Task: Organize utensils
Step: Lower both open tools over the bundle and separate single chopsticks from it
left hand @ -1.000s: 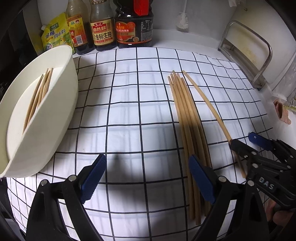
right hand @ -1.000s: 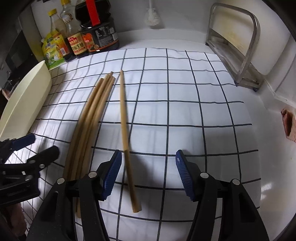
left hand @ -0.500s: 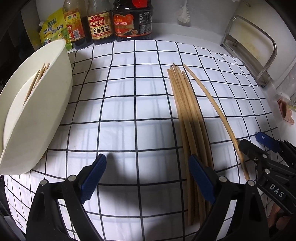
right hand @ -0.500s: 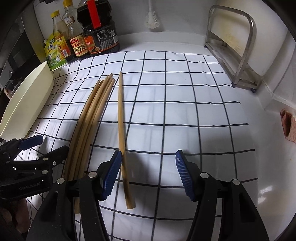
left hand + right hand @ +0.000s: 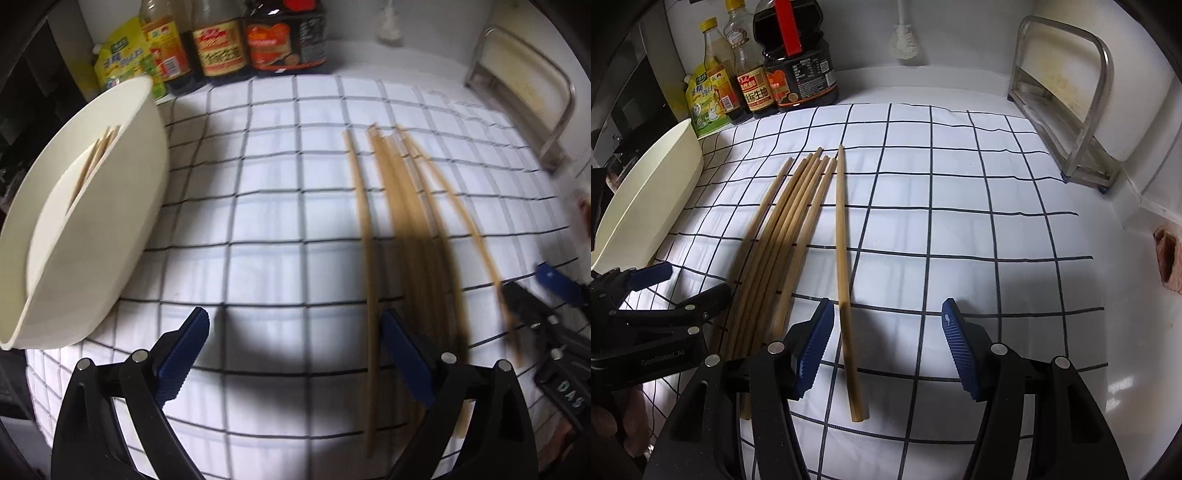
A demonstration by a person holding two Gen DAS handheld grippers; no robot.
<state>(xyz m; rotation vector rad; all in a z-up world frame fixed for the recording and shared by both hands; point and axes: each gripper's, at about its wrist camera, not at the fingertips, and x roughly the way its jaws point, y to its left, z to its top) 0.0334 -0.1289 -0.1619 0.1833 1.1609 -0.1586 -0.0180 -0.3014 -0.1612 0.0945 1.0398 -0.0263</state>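
Note:
Several wooden chopsticks [image 5: 783,240] lie bundled on the checked cloth [image 5: 960,221]. One chopstick [image 5: 365,240] lies slightly apart on the bundle's left side. A single chopstick [image 5: 844,258] lies to the bundle's right, and its near end sits between the fingers of my open right gripper [image 5: 886,350], close to the left pad. My left gripper [image 5: 295,358] is open, its right finger [image 5: 406,362] over the bundle's near end. A white oval holder [image 5: 92,240] at the left has chopsticks [image 5: 96,158] in it. Each gripper shows in the other's view, the left gripper [image 5: 698,282] and the right gripper [image 5: 526,282].
Sauce bottles [image 5: 798,74] and a yellow pouch [image 5: 701,107] stand at the back left. A metal rack [image 5: 1071,110] stands against the right wall. A white brush [image 5: 905,40] hangs on the back wall. The cloth's right half is bare.
My left gripper has shifted right and tipped, and its view is blurred. One chopstick now lies apart on the left of the bundle. The right gripper has kept still.

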